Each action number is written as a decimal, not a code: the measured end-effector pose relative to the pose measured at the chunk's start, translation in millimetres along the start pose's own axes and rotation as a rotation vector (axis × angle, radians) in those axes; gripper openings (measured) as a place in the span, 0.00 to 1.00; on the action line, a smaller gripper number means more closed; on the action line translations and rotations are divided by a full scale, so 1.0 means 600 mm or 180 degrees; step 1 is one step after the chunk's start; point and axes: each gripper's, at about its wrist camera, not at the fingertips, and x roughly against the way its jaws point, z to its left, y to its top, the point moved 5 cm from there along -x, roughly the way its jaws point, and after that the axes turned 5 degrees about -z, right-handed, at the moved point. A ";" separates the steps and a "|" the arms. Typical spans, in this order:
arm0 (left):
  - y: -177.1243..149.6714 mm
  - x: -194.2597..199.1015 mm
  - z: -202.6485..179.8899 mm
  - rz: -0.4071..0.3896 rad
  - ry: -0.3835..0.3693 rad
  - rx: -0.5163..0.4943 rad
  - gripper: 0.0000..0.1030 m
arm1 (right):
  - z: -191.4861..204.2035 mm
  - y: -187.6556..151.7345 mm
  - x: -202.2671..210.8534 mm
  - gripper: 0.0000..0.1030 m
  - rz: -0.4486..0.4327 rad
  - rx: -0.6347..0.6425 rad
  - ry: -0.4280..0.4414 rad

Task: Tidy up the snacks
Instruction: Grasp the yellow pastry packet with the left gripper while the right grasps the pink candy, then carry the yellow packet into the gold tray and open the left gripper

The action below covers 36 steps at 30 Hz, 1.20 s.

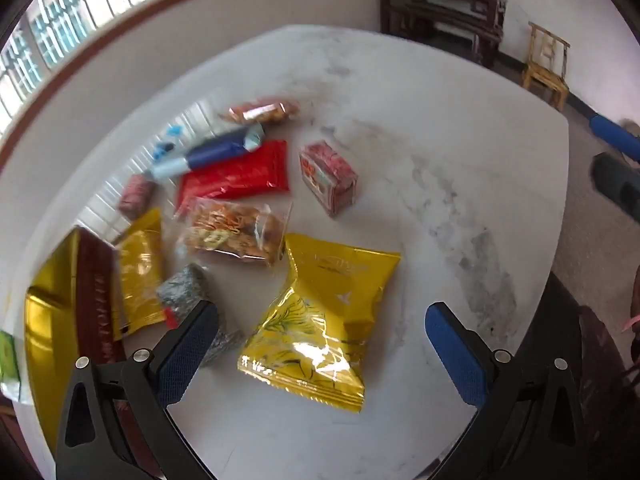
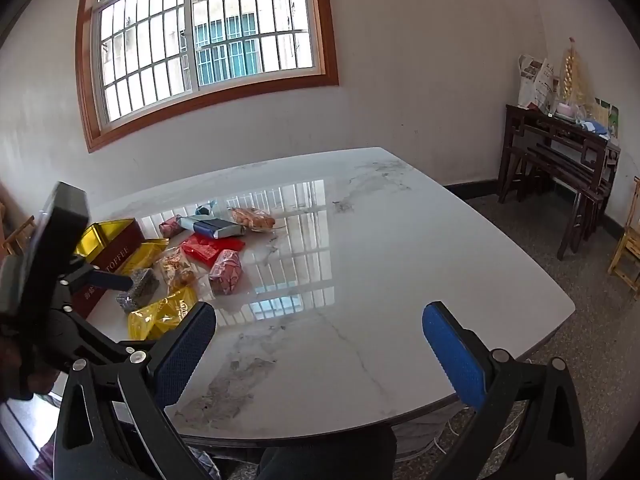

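From my left wrist camera I look steeply down on the marble bench (image 1: 400, 128), and the left gripper (image 1: 320, 332) is spread wide with nothing pinched; the big yellow bag (image 1: 320, 320) lies flat on the bench between its fingers, untouched as far as I can tell. Only this view lays the snacks out from above: a clear packet of fried snacks (image 1: 236, 228) just beyond the yellow bag, a red packet (image 1: 240, 176) farther off, a blue-and-white wrapper (image 1: 208, 152) lying across its far edge, a small red box (image 1: 328, 176) to the right, and a grey speckled packet (image 1: 188, 292) partly behind the left finger. At the left edge sits an open gold-lined tin (image 1: 52, 320) with a smaller yellow bag (image 1: 140, 268) leaning against it. My right wrist camera looks lower and flatter. There the right gripper (image 2: 320, 332) is also spread wide and holds nothing, hanging over bare bench (image 2: 400, 260) well apart from the snacks, which cluster at the left. Only this view shows the left gripper from outside (image 2: 104, 280), one dark finger just above the grey packet (image 2: 140, 288), and the word TOFFEE on the tin's side (image 2: 116, 256). It also takes in the barred window (image 2: 204, 40) and a dark wooden side table (image 2: 560, 160).
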 end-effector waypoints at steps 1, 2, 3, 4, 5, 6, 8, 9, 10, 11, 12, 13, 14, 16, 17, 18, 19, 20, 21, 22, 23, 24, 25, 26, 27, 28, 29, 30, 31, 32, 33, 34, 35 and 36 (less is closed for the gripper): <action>0.002 -0.005 0.006 0.0025 0.0027 0.0002 0.99 | -0.002 0.000 -0.002 1.00 0.0004 -0.0014 0.0000; 0.003 -0.009 0.011 0.0051 0.0029 0.0002 0.99 | -0.004 -0.001 -0.004 1.00 0.0014 -0.0031 -0.0002; 0.005 -0.012 0.016 0.0071 0.0010 0.0002 0.99 | -0.006 -0.002 -0.007 1.00 0.0029 -0.0049 -0.0003; 0.007 -0.015 0.019 0.0084 0.0003 -0.0008 0.99 | -0.007 -0.004 -0.010 1.00 0.0048 -0.0067 0.0000; 0.009 -0.019 0.020 0.0092 0.0013 -0.0029 0.99 | -0.008 -0.005 -0.013 1.00 0.0071 -0.0082 0.0006; 0.010 -0.022 0.020 0.0111 0.0040 -0.0070 0.99 | -0.009 -0.007 -0.015 1.00 0.0093 -0.0095 0.0011; 0.011 -0.029 0.018 0.0149 0.0084 -0.0173 0.99 | -0.010 -0.007 -0.018 1.00 0.0119 -0.0100 0.0022; 0.010 -0.032 0.016 0.0163 0.0110 -0.0227 0.99 | -0.011 -0.007 -0.018 1.00 0.0122 -0.0094 0.0023; 0.009 -0.036 0.014 0.0181 0.0149 -0.0290 0.99 | -0.003 -0.012 -0.029 1.00 0.0119 -0.0080 0.0036; 0.008 -0.039 0.012 0.0188 0.0196 -0.0353 0.98 | -0.015 -0.004 -0.024 1.00 0.0142 -0.0061 0.0037; 0.010 -0.044 0.009 0.0194 0.0225 -0.0403 0.98 | -0.016 -0.004 -0.025 1.00 0.0154 -0.0061 0.0040; 0.012 -0.044 0.010 0.0176 0.0211 -0.0419 0.97 | -0.017 -0.005 -0.025 1.00 0.0167 -0.0063 0.0040; 0.012 -0.043 0.007 0.0178 0.0185 -0.0419 0.94 | -0.018 -0.005 -0.026 1.00 0.0178 -0.0066 0.0038; 0.013 -0.041 0.006 0.0159 0.0121 -0.0394 0.84 | -0.020 -0.007 -0.028 1.00 0.0209 -0.0071 0.0040; 0.013 -0.039 0.003 0.0157 0.0054 -0.0371 0.69 | -0.018 -0.008 -0.033 1.00 0.0207 -0.0062 0.0034; 0.014 -0.037 0.000 0.0158 -0.0032 -0.0344 0.59 | -0.012 -0.013 -0.044 1.00 0.0202 -0.0052 0.0020; 0.015 -0.036 -0.004 0.0158 -0.0048 -0.0327 0.52 | -0.011 -0.015 -0.046 1.00 0.0196 -0.0058 0.0023; 0.015 -0.036 -0.006 0.0146 0.0018 -0.0329 0.52 | -0.011 -0.016 -0.047 1.00 0.0198 -0.0061 0.0022; 0.014 -0.035 -0.009 0.0129 0.0053 -0.0331 0.52 | -0.012 -0.017 -0.047 1.00 0.0222 -0.0065 0.0022; 0.012 -0.033 -0.010 0.0107 0.0074 -0.0299 0.51 | -0.012 -0.017 -0.048 1.00 0.0224 -0.0061 0.0017; 0.009 -0.031 -0.011 0.0095 0.0070 -0.0239 0.51 | -0.011 -0.019 -0.051 1.00 0.0224 -0.0047 0.0002; 0.005 -0.027 -0.010 0.0075 0.0091 -0.0176 0.51 | -0.011 -0.020 -0.054 1.00 0.0219 -0.0038 -0.0009; 0.000 -0.023 -0.009 0.0044 0.0146 -0.0105 0.51 | -0.012 -0.021 -0.056 1.00 0.0223 -0.0039 -0.0008; -0.005 -0.016 -0.007 -0.0002 0.0170 -0.0015 0.51 | -0.014 -0.020 -0.060 1.00 0.0256 -0.0032 0.0005; -0.009 -0.010 -0.007 -0.0037 0.0172 0.0047 0.51 | -0.014 -0.019 -0.064 1.00 0.0291 -0.0030 0.0037; -0.013 -0.001 -0.006 -0.0074 0.0162 0.0143 0.51 | -0.012 -0.017 -0.070 1.00 0.0316 -0.0039 0.0085; -0.017 0.008 -0.005 -0.0102 0.0148 0.0222 0.51 | -0.009 -0.012 -0.077 1.00 0.0341 -0.0046 0.0132; -0.020 0.018 -0.003 -0.0147 0.0136 0.0299 0.51 | -0.004 -0.008 -0.085 1.00 0.0375 -0.0041 0.0181; -0.023 0.030 0.000 -0.0192 0.0134 0.0399 0.51 | 0.007 -0.001 -0.097 1.00 0.0426 -0.0035 0.0286; -0.024 0.039 0.003 -0.0214 0.0128 0.0477 0.51 | 0.018 0.002 -0.106 1.00 0.0452 -0.0037 0.0369; -0.024 0.047 0.007 -0.0237 0.0114 0.0545 0.51 | 0.032 0.006 -0.118 1.00 0.0520 -0.0024 0.0451; -0.026 0.055 0.009 -0.0261 0.0110 0.0598 0.51 | 0.050 0.011 -0.137 1.00 0.0597 -0.0002 0.0551; -0.027 0.067 0.013 -0.0292 0.0109 0.0671 0.51 | 0.063 0.013 -0.148 1.00 0.0655 -0.0009 0.0628; -0.027 0.076 0.018 -0.0312 0.0088 0.0739 0.51 | 0.077 0.017 -0.163 1.00 0.0677 0.0017 0.0694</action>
